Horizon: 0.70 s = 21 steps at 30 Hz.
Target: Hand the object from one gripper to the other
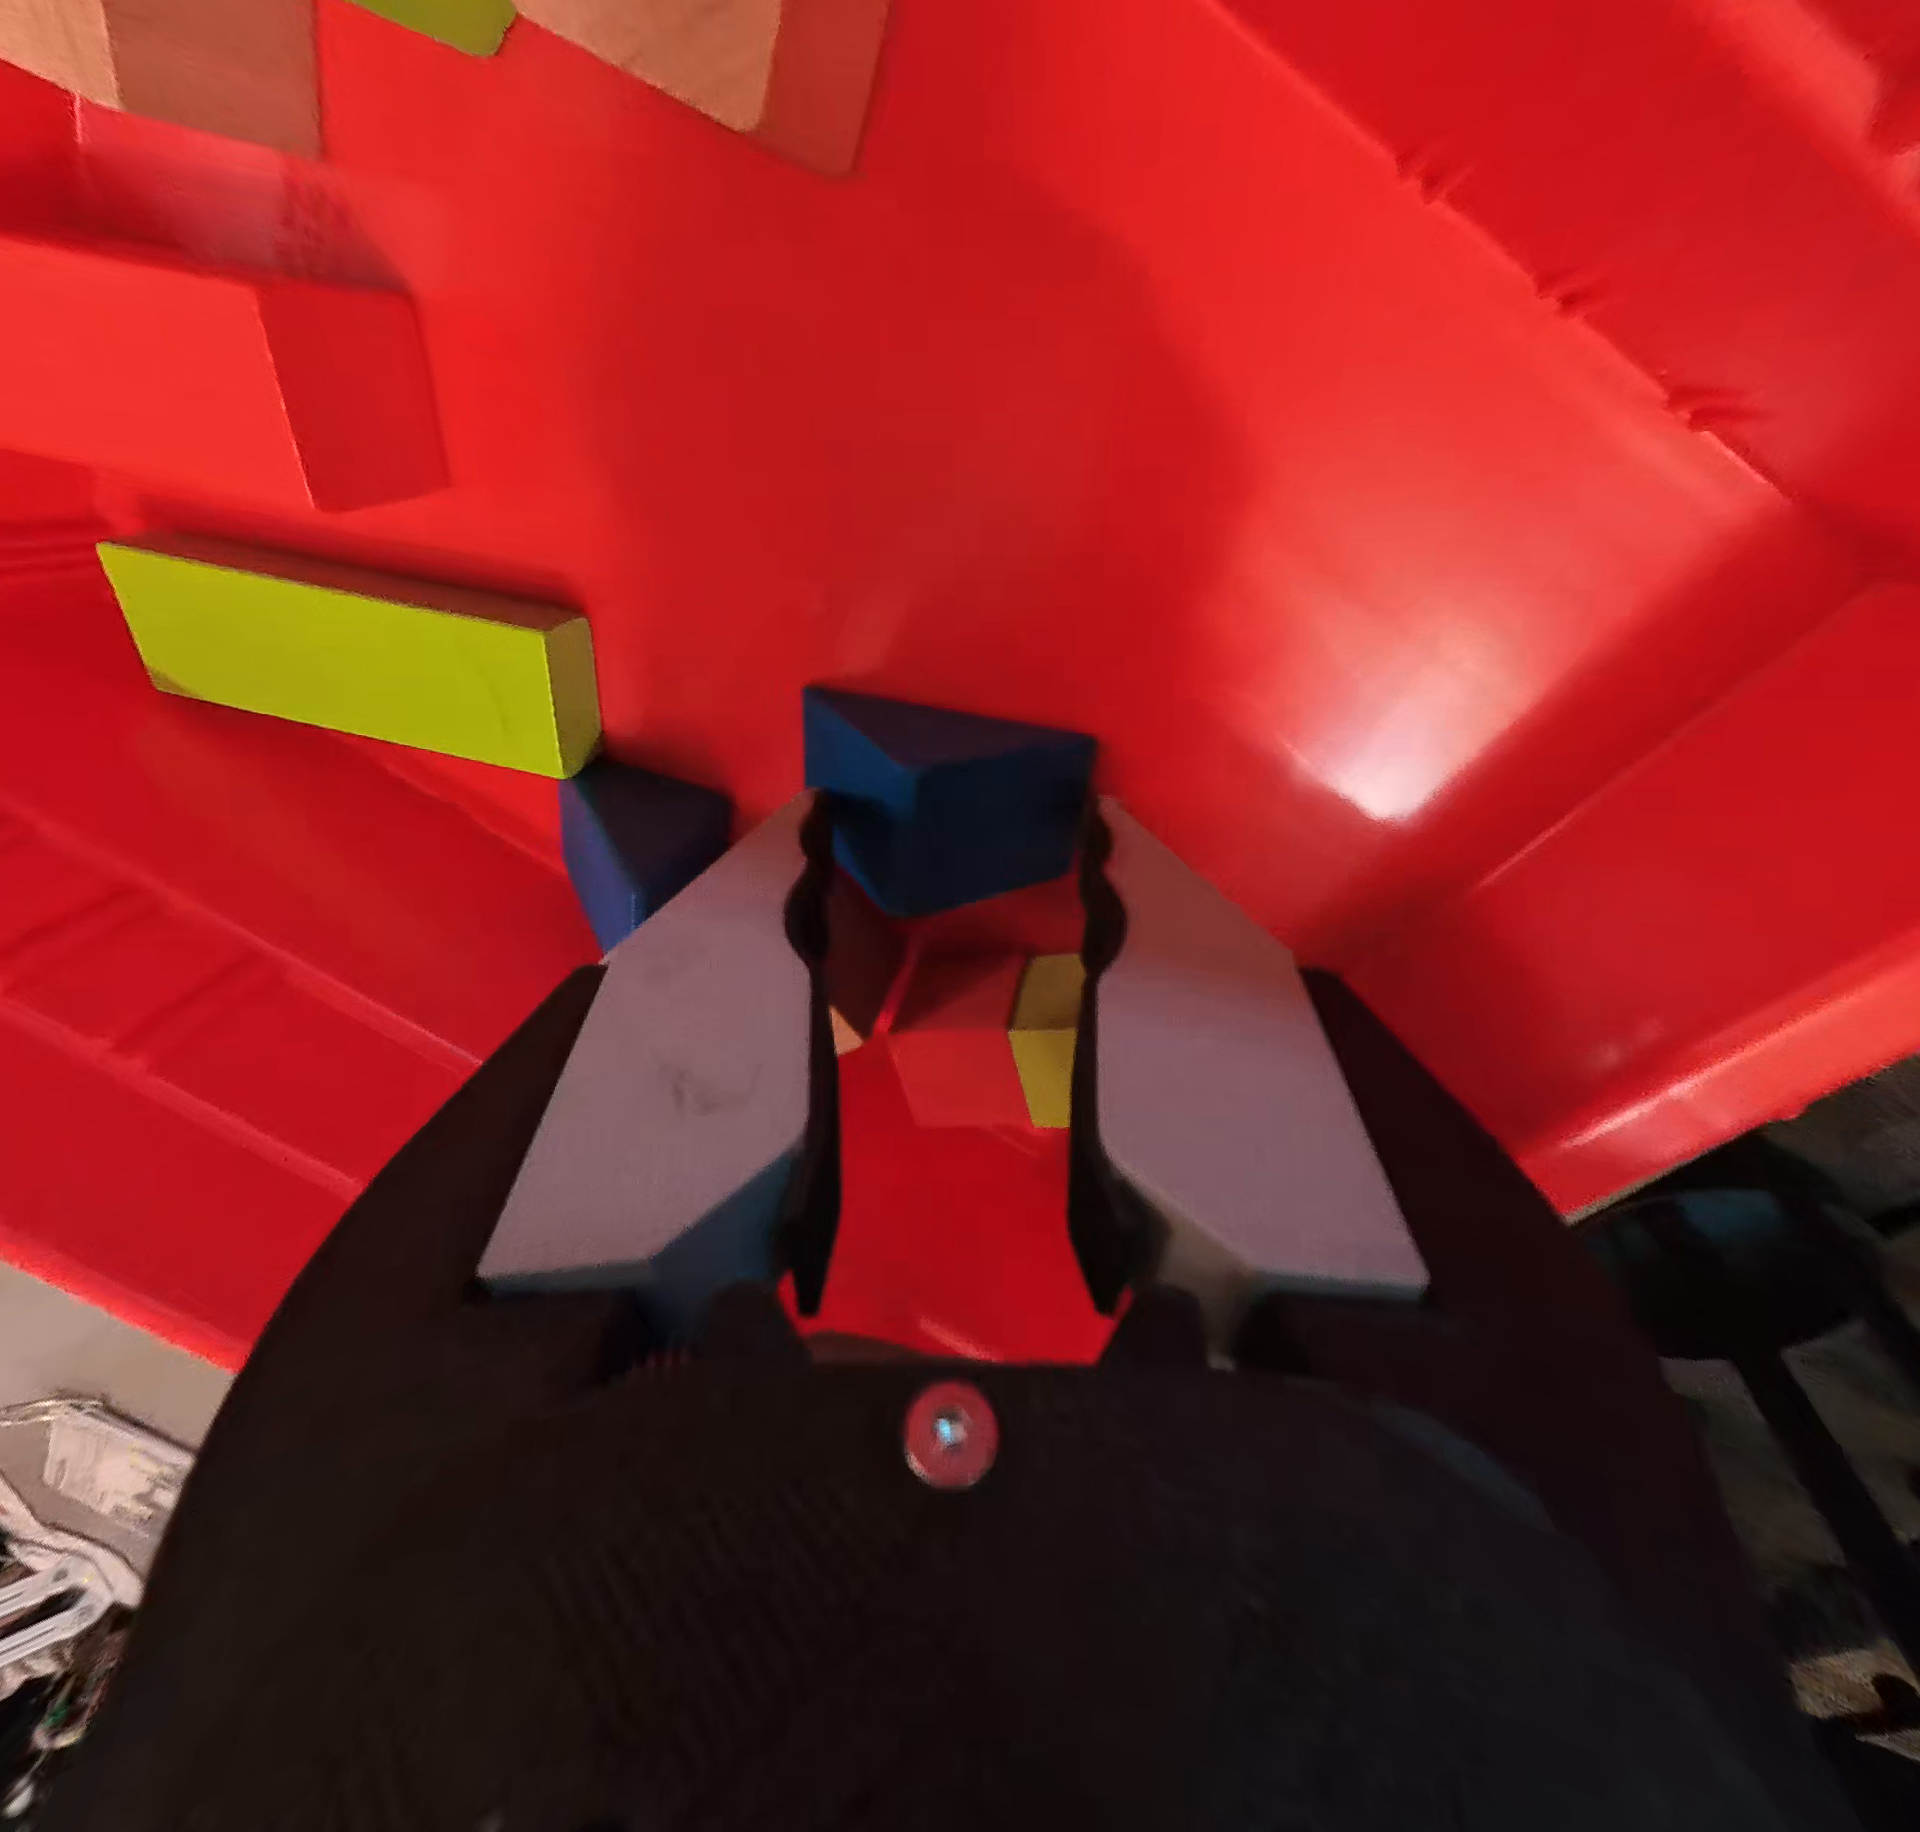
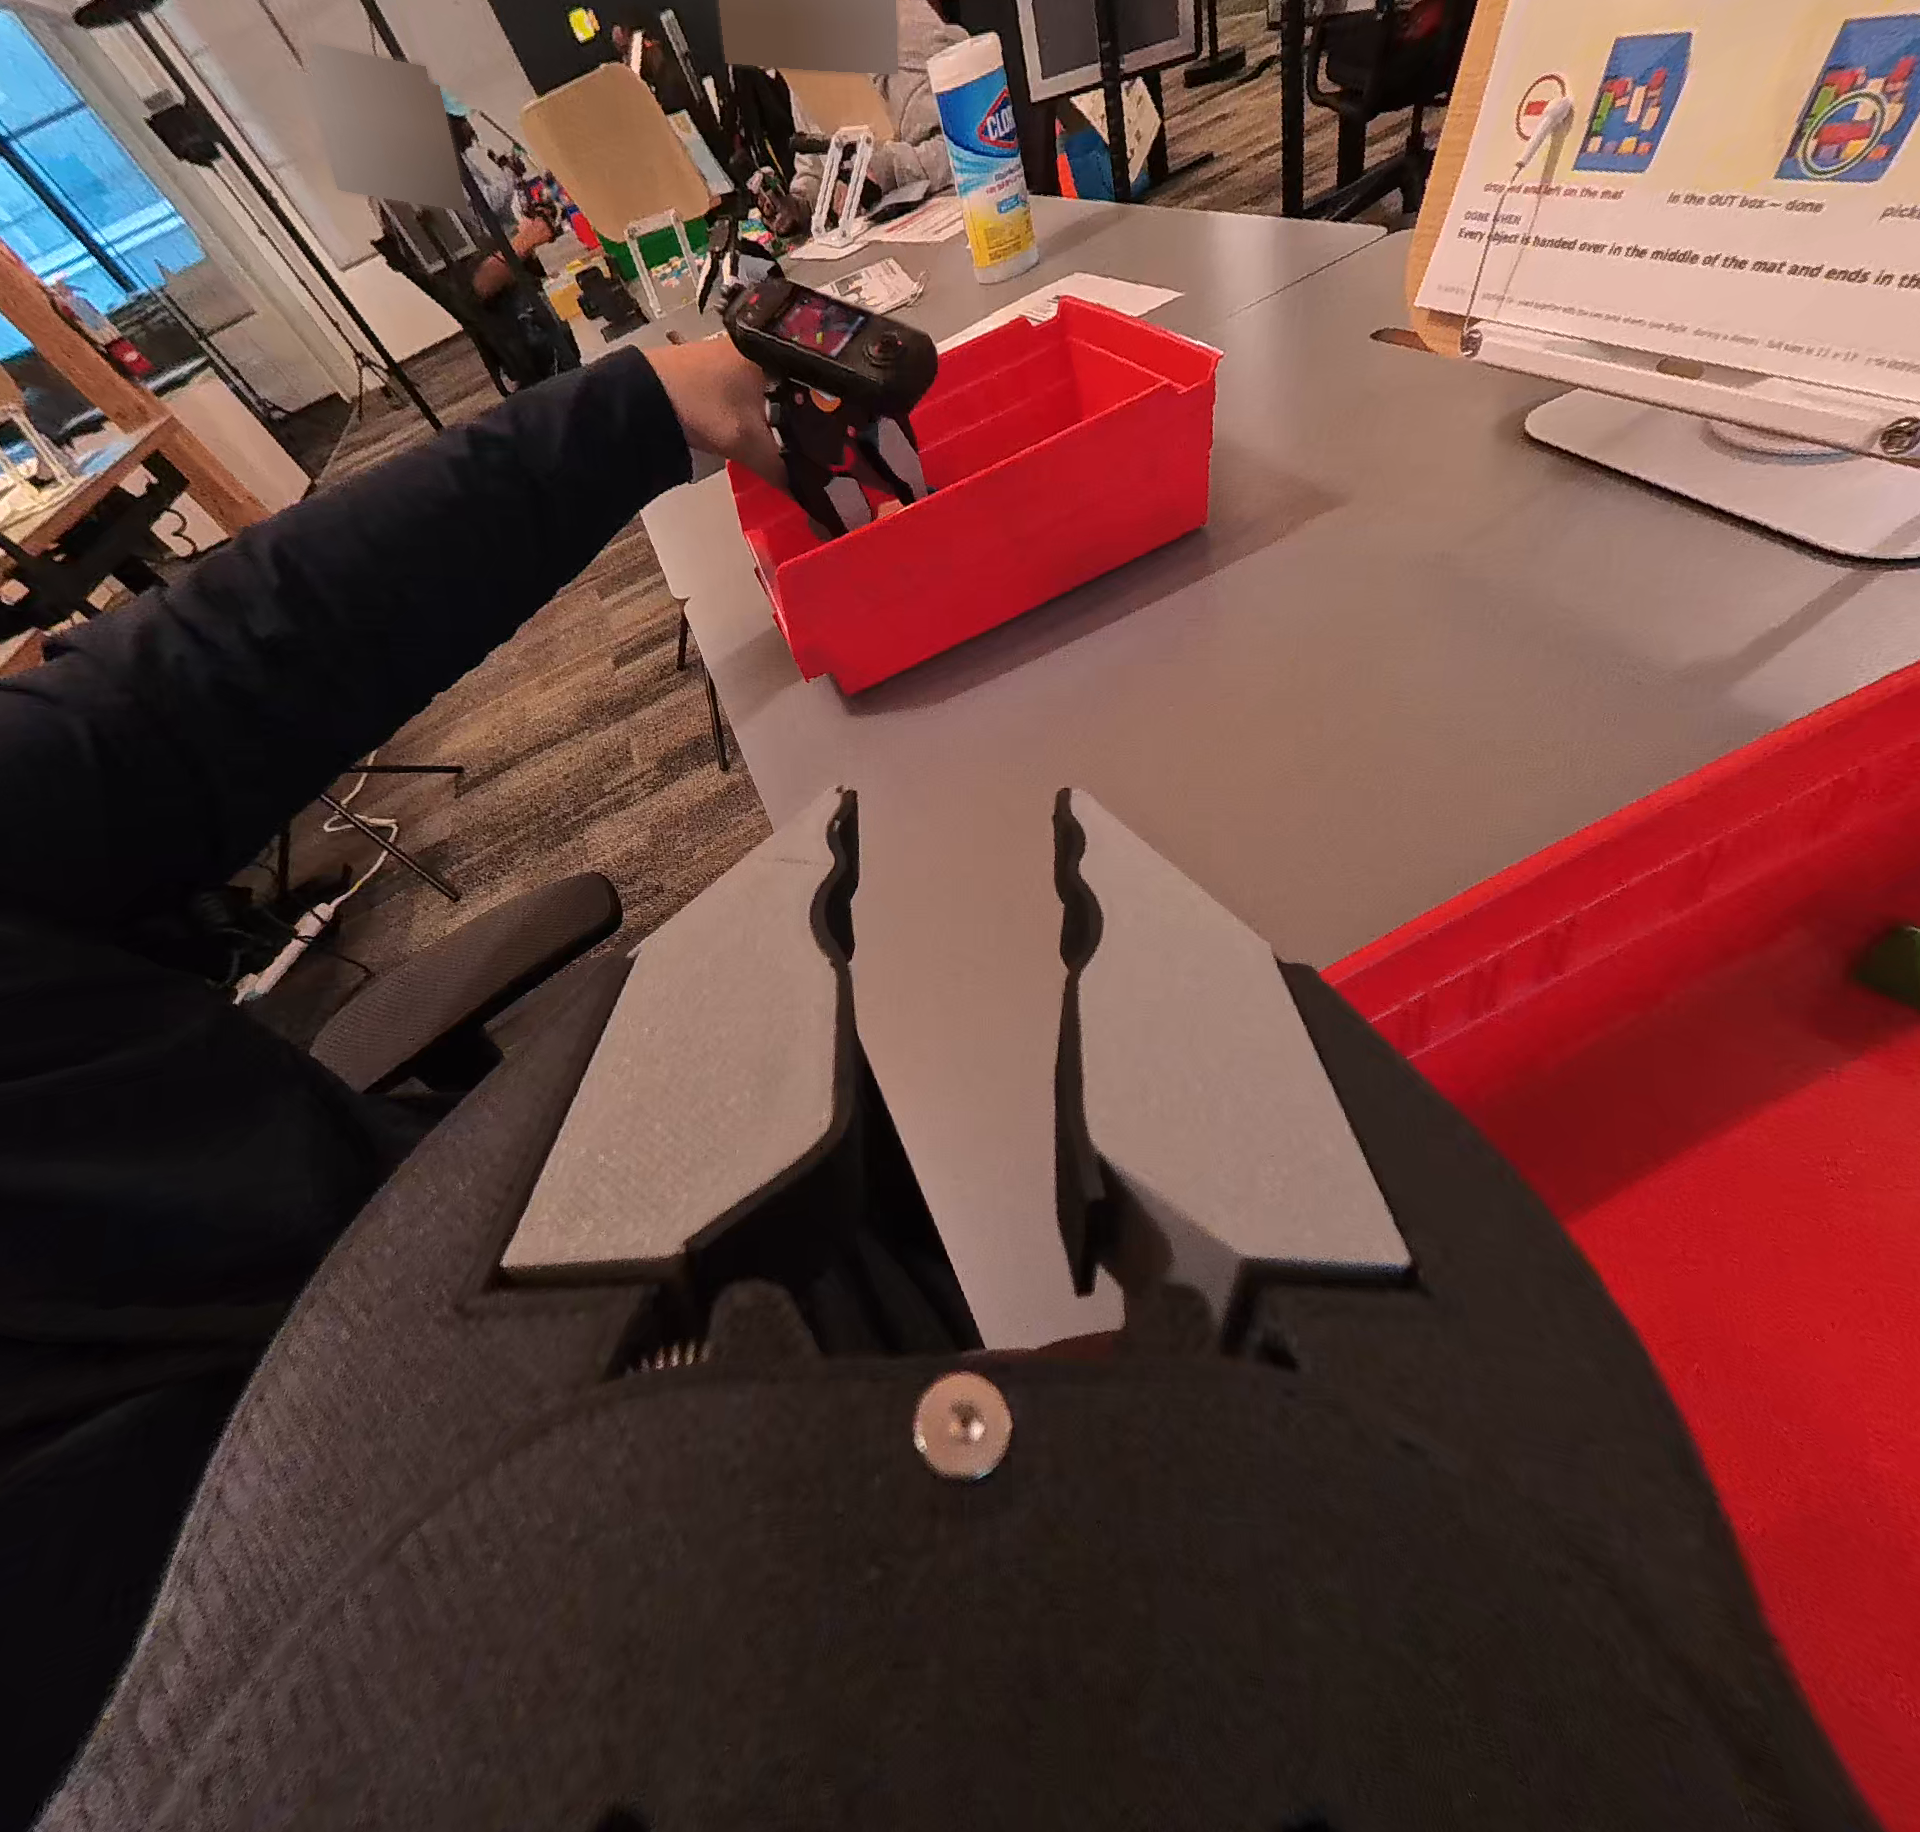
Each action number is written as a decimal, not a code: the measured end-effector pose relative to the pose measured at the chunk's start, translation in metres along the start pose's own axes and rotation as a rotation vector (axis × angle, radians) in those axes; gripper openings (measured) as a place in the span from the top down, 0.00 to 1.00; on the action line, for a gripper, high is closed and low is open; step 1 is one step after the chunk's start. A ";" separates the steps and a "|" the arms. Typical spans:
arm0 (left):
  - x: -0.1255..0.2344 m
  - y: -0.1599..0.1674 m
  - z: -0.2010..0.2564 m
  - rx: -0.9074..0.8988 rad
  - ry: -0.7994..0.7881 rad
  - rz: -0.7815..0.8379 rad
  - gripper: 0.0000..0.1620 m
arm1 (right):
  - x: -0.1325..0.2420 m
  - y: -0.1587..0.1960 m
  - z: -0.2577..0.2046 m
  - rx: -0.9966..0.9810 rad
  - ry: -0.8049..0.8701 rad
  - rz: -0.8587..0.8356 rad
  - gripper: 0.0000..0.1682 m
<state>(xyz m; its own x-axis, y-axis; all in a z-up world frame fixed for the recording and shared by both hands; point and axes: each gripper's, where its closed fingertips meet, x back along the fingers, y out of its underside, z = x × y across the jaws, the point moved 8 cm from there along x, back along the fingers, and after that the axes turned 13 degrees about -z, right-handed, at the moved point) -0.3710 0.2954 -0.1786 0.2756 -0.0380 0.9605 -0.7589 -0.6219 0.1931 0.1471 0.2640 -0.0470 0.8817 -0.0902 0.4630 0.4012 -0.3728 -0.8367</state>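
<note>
- Grey surface (image 2: 1351, 743) carries two red bins, in a busy room with stands and other desks behind.
- One red bin (image 2: 1039, 525) stands farther out on the surface; the second red bin (image 2: 1662, 1107) is near, at the right edge of the right wrist view.
- A person's left hand (image 2: 717, 400), in a dark sleeve (image 2: 343, 660), holds the left tongs (image 1: 951, 847) down inside the farther bin.
- Inside this bin, the left tongs stand apart on both sides of a blue wooden block (image 1: 935, 806); the fingertips (image 1: 800, 826) are at its sides, but I cannot tell if they already press it.
- The blue block lies on the bin floor, among other blocks: a lime-green flat block (image 1: 353, 660), a red block (image 1: 208, 369), a second blue block (image 1: 634, 847) and two plain wood blocks at the top.
- The right tongs (image 2: 956, 847) hang above the surface, between the two bins, with fingers apart and nothing between them.
- A wipes canister (image 2: 982, 161) and an instruction sheet (image 2: 1683, 151) on a stand are farther back.
</note>
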 end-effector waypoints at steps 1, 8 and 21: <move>0.000 0.000 0.000 0.000 0.005 0.000 0.72 | -0.001 0.000 0.000 -0.001 -0.004 0.003 0.79; 0.000 0.004 0.002 -0.036 -0.027 0.046 0.74 | -0.008 0.000 -0.005 0.021 -0.018 -0.027 0.79; 0.006 0.021 0.004 0.112 -0.239 0.098 1.00 | -0.019 0.000 -0.011 0.040 -0.045 -0.058 0.79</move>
<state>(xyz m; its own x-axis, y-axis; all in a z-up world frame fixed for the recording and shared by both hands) -0.3829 0.2792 -0.1694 0.3454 -0.2773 0.8966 -0.7226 -0.6882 0.0655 0.1276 0.2557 -0.0527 0.8665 -0.0271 0.4985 0.4612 -0.3389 -0.8200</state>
